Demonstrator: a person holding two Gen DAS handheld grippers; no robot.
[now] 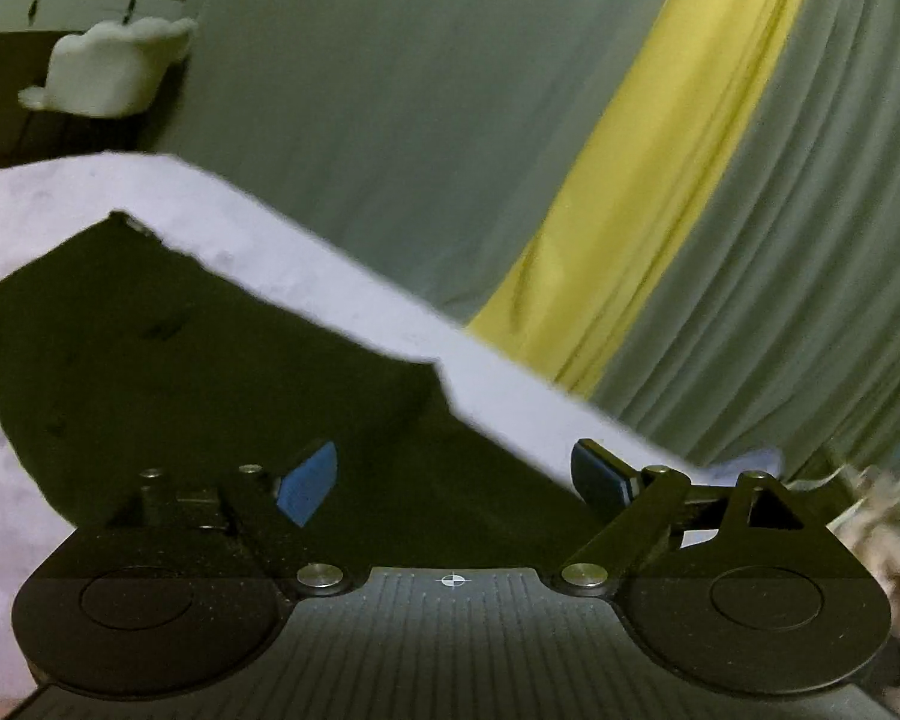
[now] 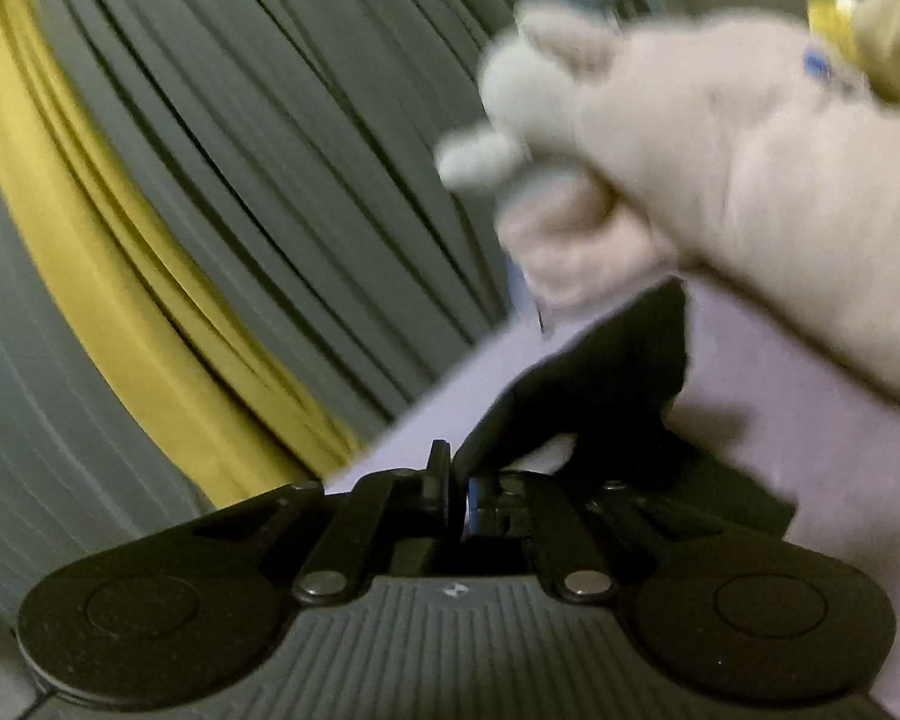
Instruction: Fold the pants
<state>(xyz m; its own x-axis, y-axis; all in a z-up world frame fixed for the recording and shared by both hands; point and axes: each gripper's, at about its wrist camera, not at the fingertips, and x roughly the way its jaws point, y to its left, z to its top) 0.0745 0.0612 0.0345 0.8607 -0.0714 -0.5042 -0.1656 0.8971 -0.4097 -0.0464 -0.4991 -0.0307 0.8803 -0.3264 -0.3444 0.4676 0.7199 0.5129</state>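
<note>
Trouble would likely come from the left side first: the left gripper [image 1: 453, 477] hangs with its blue-padded fingers [image 1: 309, 483] wide apart above the black pants [image 1: 180, 372], holding nothing, so that end lies loose on the pale lavender bed cover [image 1: 258, 252]. Further right, the right gripper [image 2: 459, 501] has its jaws pressed together on an edge of the pants [image 2: 600, 390], and a pull from there alone could drag or bunch the cloth rather than fold it. A blurred plush toy [image 2: 660, 150] crowds that side. No containers are visible.
</note>
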